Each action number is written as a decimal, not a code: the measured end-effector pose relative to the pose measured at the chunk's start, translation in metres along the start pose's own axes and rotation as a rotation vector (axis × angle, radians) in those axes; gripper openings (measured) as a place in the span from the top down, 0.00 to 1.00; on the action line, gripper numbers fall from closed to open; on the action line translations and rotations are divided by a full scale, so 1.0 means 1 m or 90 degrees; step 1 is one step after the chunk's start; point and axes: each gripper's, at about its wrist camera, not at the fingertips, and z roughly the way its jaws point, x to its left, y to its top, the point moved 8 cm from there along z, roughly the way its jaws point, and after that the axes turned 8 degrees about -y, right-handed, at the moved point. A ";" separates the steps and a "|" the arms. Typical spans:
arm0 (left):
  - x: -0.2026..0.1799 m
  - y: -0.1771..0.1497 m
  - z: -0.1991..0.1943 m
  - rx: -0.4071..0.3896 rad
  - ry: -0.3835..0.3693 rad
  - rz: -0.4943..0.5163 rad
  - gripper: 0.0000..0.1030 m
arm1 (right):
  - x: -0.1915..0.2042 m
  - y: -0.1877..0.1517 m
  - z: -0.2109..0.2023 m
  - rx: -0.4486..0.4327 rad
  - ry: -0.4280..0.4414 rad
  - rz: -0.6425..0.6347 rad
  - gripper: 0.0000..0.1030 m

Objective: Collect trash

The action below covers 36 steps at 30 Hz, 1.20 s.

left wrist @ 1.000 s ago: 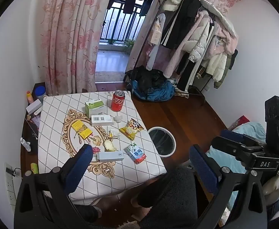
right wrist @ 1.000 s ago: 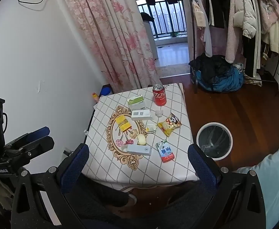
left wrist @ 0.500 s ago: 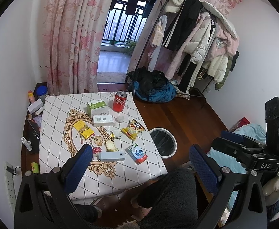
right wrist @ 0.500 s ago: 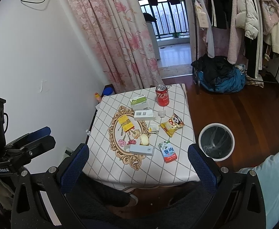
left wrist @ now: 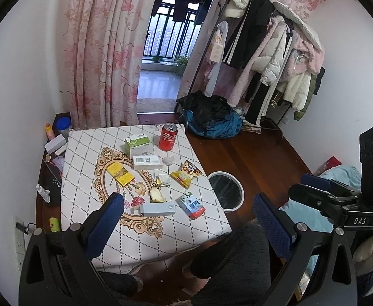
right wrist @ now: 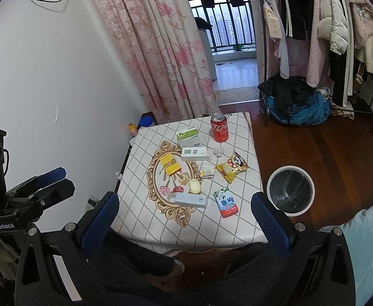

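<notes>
A small table with a diamond-pattern cloth carries several pieces of litter: a red can, a green-white box, a white box, a yellow packet, a yellow snack bag, a grey-blue box and a small carton. A white bin with a black liner stands on the floor to the table's right. My left gripper and right gripper hang open above the near edge, holding nothing.
A clothes rack with coats and a pile of dark and blue clothes fill the far right. A floral curtain hangs behind the table. Bottles and boxes sit on a low shelf at the left wall. A person's knees lie below.
Both views have shifted slightly, with the table sitting a little further off and more centred. Nothing on the table has moved, and both grippers stay open.
</notes>
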 end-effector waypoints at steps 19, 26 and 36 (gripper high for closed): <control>0.003 -0.002 -0.002 -0.003 0.002 -0.001 0.00 | 0.003 0.000 0.001 -0.001 0.003 -0.005 0.00; 0.005 -0.002 -0.002 -0.003 0.002 0.000 0.00 | 0.005 -0.001 0.002 -0.001 0.007 -0.006 0.00; 0.007 -0.002 -0.002 -0.004 0.005 -0.001 0.00 | 0.009 0.000 0.008 0.000 0.018 -0.010 0.00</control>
